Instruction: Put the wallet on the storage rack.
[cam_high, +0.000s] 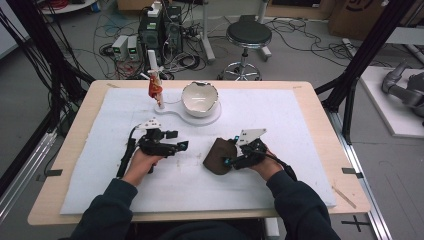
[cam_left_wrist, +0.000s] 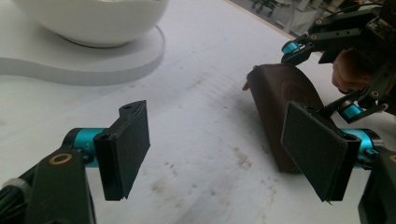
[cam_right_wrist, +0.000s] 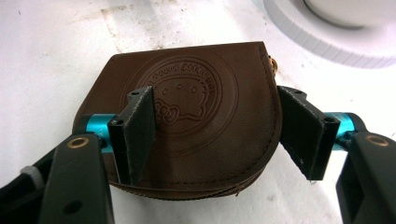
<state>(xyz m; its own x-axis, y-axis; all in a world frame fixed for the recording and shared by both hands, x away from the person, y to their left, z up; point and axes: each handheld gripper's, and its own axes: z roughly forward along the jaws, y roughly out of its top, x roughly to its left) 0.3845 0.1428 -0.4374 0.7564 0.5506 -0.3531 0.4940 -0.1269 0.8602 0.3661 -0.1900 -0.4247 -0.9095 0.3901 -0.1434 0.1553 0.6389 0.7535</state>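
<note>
My left gripper (cam_left_wrist: 217, 154) hangs with jaws wide apart over the white mat (cam_left_wrist: 205, 93); a brown pouch (cam_left_wrist: 275, 93) lies ahead, right gripper (cam_left_wrist: 327, 65) just beside it.

Beyond the table (cam_high: 310, 107) we see a round black stool (cam_high: 248, 35), tangled cables (cam_high: 115, 30), and what may be computer towers (cam_high: 161, 30).

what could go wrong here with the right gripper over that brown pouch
1. The right gripper is open, with one pad resting on the flap of the brown leather pouch rather than at its edge, so closing may only pinch or crease the flap.
2. The pouch lies flat on the white mat; a grip may drag it instead of lifting it.
3. The left gripper is open nearby; the two might bump.
</note>
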